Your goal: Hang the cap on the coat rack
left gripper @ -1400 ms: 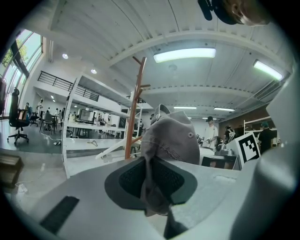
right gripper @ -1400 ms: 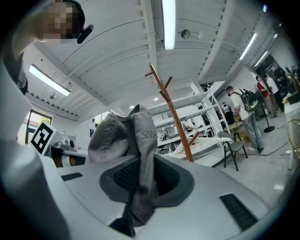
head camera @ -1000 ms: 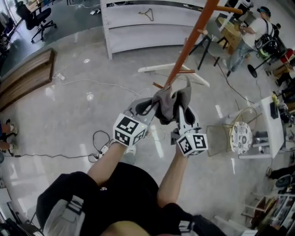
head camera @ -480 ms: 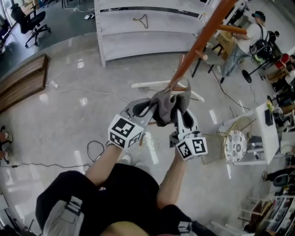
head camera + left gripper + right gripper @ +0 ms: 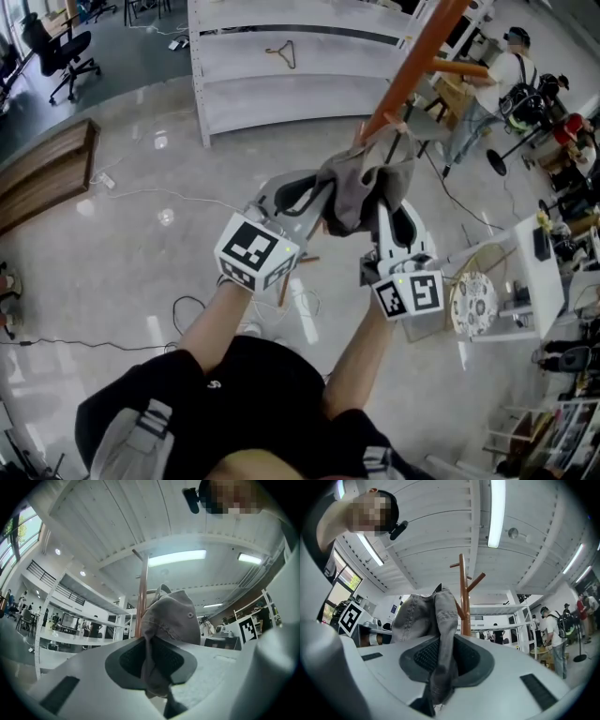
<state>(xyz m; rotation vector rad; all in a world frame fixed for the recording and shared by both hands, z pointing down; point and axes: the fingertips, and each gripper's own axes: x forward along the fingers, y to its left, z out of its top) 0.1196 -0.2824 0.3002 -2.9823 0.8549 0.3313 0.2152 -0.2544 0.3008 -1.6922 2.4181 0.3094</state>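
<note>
1. I have the cap [image 5: 361, 187] pinched from two sides. The left gripper [image 5: 314, 202] has its jaws drawn narrow on one fold of the grey fabric, and the right gripper [image 5: 386, 217] clamps another fold the same way.
2. Two grips, I judge, spread the cap so that it hangs loose between the jaws and does not bunch into a lump.
3. The cap is raised in the air, right beside the orange pole of the coat rack [image 5: 412, 66] and just under a short peg [image 5: 392, 120]. I cannot tell whether the fabric touches that peg.
4. Both grippers point upward, and each gripper view shows the ceiling and the pole beyond the cap. This suits lifting the cap's opening onto a peg from below.
5. The hanging is not yet done. Next, I reckon, the cap must go over a peg before either grip lets go, or it drops to the floor [image 5: 141, 187].
</note>
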